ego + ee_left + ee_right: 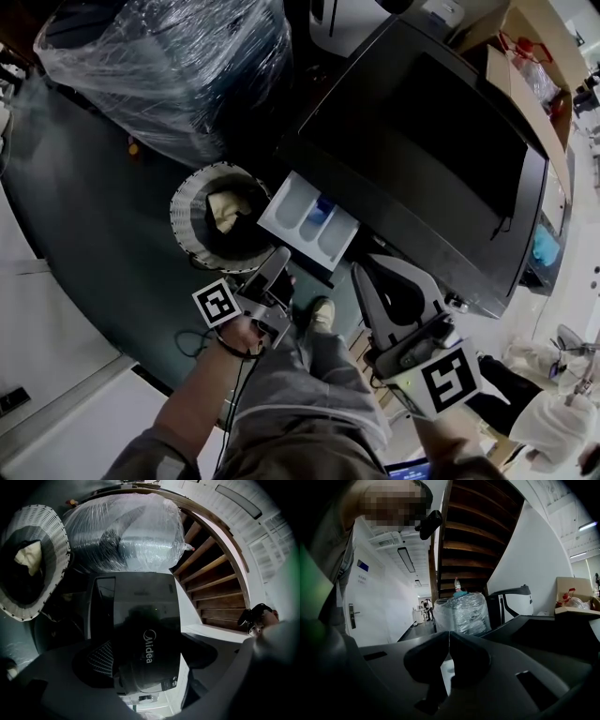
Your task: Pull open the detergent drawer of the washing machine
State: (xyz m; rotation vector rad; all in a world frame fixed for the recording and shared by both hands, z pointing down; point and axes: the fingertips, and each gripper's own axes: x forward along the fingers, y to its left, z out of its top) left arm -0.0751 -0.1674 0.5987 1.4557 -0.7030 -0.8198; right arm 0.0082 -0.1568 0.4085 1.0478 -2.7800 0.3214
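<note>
The black washing machine [422, 150] fills the upper right of the head view. Its white detergent drawer [307, 225] stands pulled out from the front, showing its compartments and a blue insert. My left gripper [279, 257] hovers just below the drawer's near corner, apart from it. In the left gripper view its jaws are spread wide, so the left gripper [150, 660] is open and empty, facing the machine's dark front [140, 630]. My right gripper [364, 269] sits to the right of the drawer. The right gripper [449, 639] is shut, pads touching, holding nothing.
A round white laundry basket [187, 192] with cloth inside stands left of the drawer. Behind it lies a large plastic-wrapped bundle [169, 66]. Wooden stairs [215, 583] rise beyond. A cardboard box [525, 75] sits by the machine. My own leg and shoe [323, 314] are below.
</note>
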